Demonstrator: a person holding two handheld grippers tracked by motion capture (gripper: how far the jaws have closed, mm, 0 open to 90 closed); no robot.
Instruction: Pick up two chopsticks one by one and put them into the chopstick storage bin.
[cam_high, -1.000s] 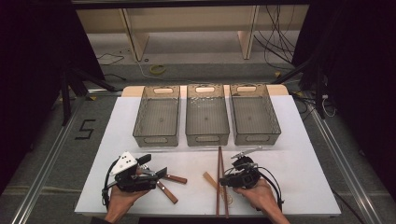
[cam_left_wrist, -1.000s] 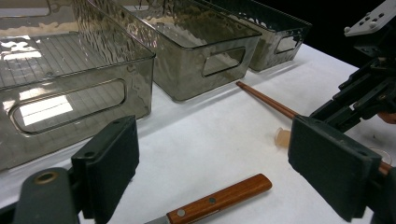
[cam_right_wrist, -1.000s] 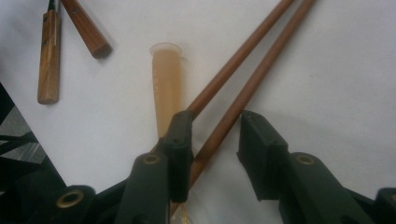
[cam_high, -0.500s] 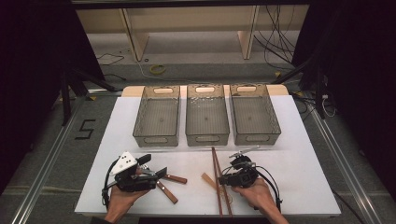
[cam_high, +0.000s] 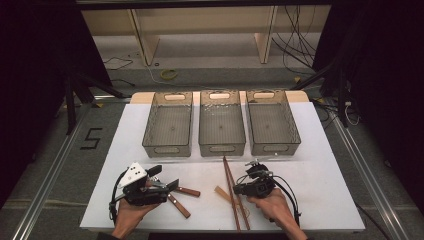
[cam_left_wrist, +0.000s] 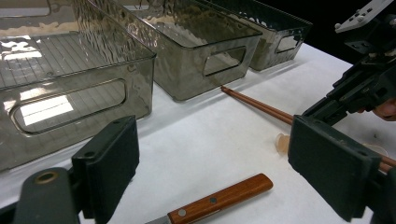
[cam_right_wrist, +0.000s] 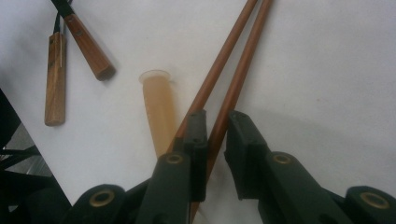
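Two brown chopsticks lie crossed on the white table, running from the middle bin toward the front edge. My right gripper points left at them. In the right gripper view its jaws have just been closing, and my right gripper now pinches one chopstick while the other chopstick runs under the left jaw. My left gripper rests at the front left, open, and in its own view the left gripper has bare table between its pads. Two wooden-handled knives lie beside it.
Three empty grey see-through bins stand in a row across the middle of the table. A pale plastic tube lies just left of the chopsticks. One knife handle lies under the left jaws. Dark floor and cables surround the table.
The right jaws narrowed onto a chopstick. The chopsticks' far ends swung left, from pointing straight back to tilted. Both hands stayed where they were.
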